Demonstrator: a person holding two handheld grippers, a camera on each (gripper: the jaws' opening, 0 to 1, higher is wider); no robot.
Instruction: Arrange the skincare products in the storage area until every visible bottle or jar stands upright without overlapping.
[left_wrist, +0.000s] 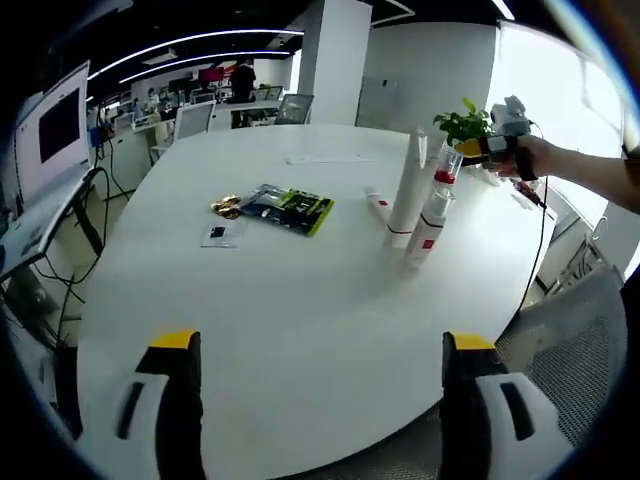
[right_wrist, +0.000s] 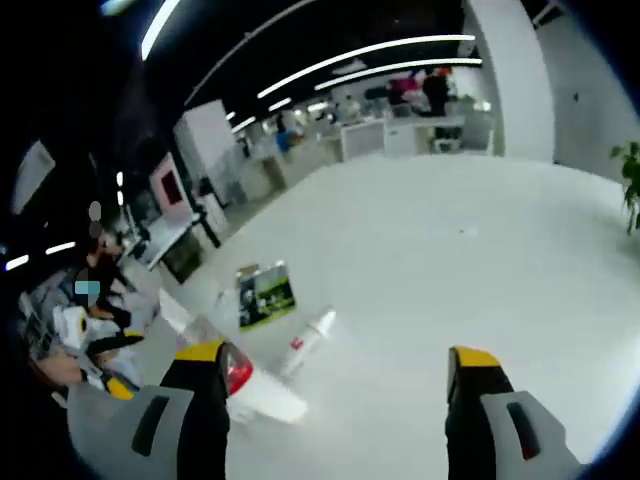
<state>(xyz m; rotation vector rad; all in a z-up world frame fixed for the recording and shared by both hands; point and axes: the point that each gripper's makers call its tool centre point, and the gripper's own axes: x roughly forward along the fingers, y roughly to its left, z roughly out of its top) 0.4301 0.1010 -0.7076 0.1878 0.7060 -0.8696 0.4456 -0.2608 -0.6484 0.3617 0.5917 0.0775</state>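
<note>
White tubes with red labels, writing unreadable, green packet

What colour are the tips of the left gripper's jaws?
Yellow tips on black jaws of the left gripper, clearest in the left gripper view.

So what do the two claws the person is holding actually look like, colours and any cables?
Left claw: two black fingers with yellow tips and pale grey outer shells bearing dark slots. Right claw is built alike. In the left gripper view, the right claw's grey body shows in the person's hand, with a thin dark cable hanging below.
</note>
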